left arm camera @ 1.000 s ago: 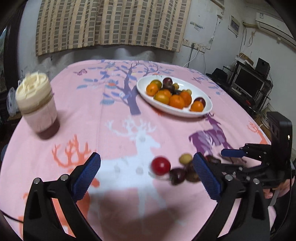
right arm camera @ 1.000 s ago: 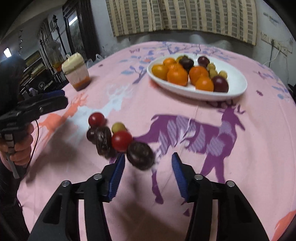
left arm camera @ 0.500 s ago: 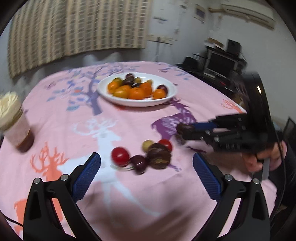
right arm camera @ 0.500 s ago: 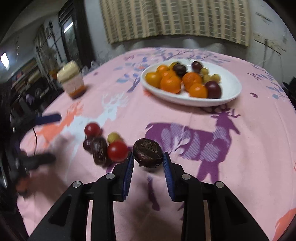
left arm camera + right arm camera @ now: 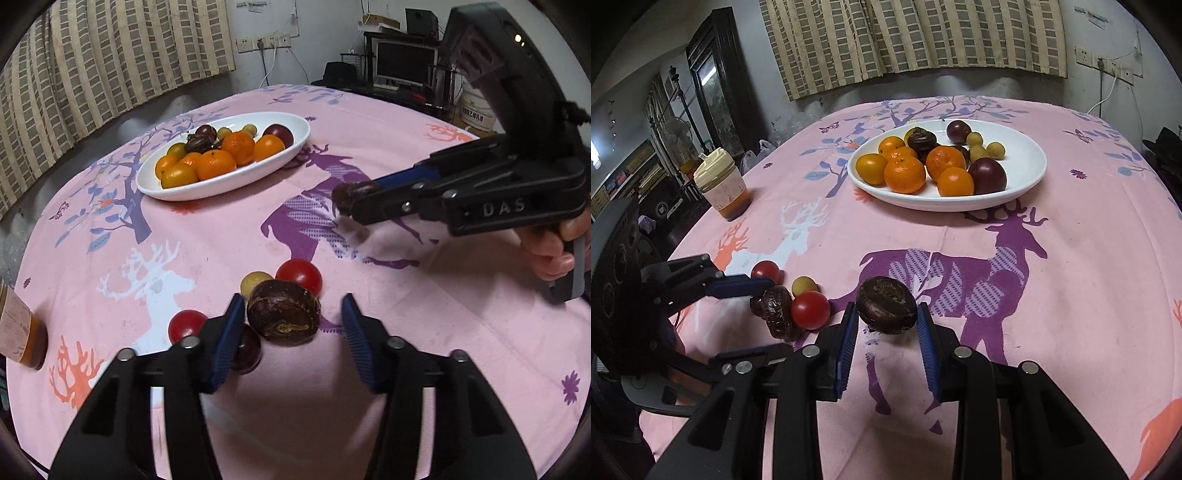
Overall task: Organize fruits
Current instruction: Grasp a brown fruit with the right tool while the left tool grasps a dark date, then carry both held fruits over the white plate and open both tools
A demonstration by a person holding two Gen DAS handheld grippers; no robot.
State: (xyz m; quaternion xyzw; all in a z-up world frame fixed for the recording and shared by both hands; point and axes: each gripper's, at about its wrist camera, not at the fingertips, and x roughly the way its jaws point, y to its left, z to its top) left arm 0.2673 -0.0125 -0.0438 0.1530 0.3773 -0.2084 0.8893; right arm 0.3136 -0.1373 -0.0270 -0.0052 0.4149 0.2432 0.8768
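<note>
Since a sec ago the right gripper (image 5: 886, 325) has clamped its jaws on one dark wrinkled fruit (image 5: 887, 311) and holds it clear of the pink deer-print surface (image 5: 1071, 277). Left gripper (image 5: 293, 325) has swung over the loose pile; its jaws have just been narrowing round a second dark fruit (image 5: 283, 317), not yet pinching it. White plate (image 5: 1027, 155) w/ oranges sits further back. Only right view shows the lidded jar (image 5: 722, 184) whole; left view shows a monitor (image 5: 404, 62).
</note>
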